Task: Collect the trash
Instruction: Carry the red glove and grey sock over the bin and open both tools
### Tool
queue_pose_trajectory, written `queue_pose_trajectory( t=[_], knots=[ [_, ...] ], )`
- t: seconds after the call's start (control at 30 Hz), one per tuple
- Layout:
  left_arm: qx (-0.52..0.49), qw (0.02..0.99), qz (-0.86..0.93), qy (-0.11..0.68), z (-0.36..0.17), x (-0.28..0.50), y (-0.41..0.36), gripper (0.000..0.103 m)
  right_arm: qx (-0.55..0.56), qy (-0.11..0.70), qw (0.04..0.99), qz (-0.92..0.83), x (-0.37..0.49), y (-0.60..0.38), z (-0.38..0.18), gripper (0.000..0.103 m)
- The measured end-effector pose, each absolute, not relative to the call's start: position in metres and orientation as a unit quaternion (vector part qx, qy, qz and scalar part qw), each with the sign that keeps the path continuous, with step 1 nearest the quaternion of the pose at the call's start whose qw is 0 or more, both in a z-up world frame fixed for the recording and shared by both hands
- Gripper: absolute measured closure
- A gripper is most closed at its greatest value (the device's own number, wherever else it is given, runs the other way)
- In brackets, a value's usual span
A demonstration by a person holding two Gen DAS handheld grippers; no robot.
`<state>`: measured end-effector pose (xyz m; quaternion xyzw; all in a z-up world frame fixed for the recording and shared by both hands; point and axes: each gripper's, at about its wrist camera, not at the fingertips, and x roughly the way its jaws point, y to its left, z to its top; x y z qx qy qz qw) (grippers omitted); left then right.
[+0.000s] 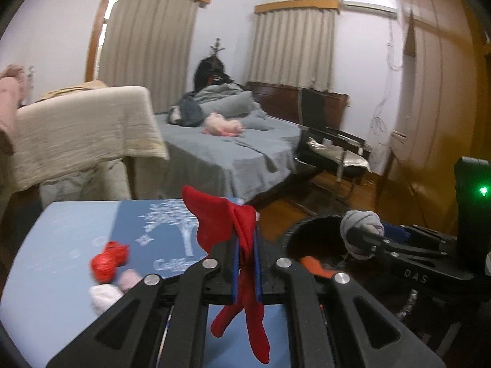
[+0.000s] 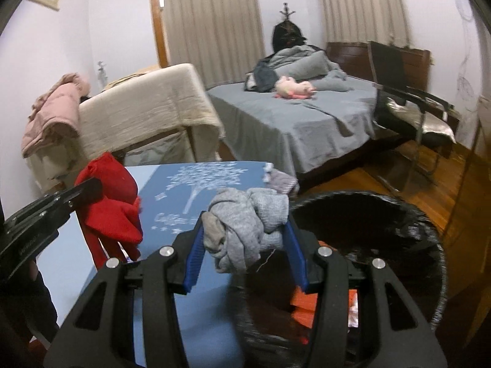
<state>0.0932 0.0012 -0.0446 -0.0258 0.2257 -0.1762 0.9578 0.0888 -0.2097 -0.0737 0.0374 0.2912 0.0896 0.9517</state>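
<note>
My left gripper (image 1: 246, 239) is shut on a red cloth (image 1: 224, 224) that hangs above the blue table (image 1: 61, 239); the cloth also shows in the right wrist view (image 2: 113, 202). My right gripper (image 2: 245, 230) is shut on a balled grey cloth (image 2: 245, 224), held at the left rim of a black bin (image 2: 399, 214). In the left wrist view the grey cloth (image 1: 362, 230) hangs over the bin (image 1: 313, 233). Orange and red scraps (image 2: 303, 306) lie inside the bin.
A red ball of cloth (image 1: 109, 259) and pale pink and white wads (image 1: 106, 296) lie on the table's left. A grey wad (image 2: 280, 181) sits at the table's far edge. Behind are a bed (image 2: 291, 116), a draped chair (image 2: 147, 113) and a metal chair (image 2: 423, 107).
</note>
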Motion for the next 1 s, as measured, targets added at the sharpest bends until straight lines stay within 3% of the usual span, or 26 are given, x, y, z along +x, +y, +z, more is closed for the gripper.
queue_pose_trajectory(
  t=[0.47,0.9,0.93,1.0],
  knots=[
    [0.003,0.924,-0.281,0.258,-0.069,0.124,-0.113,0.095,0.061,0.293,0.954,-0.014,0.075,-0.310,-0.087,0.057],
    [0.019,0.896,-0.329,0.298,-0.095,0.146,-0.170,0.095,0.076,0.312,0.945,-0.060,0.072,-0.349,-0.118,0.054],
    [0.019,0.893,-0.333,0.302,-0.096,0.148,-0.172,0.093,0.076,0.313,0.945,-0.063,0.071,-0.351,-0.118,0.052],
    [0.017,0.887,-0.339,0.312,-0.100,0.152,-0.174,0.078,0.075,0.314,0.944,-0.069,0.071,-0.354,-0.120,0.047]
  ],
)
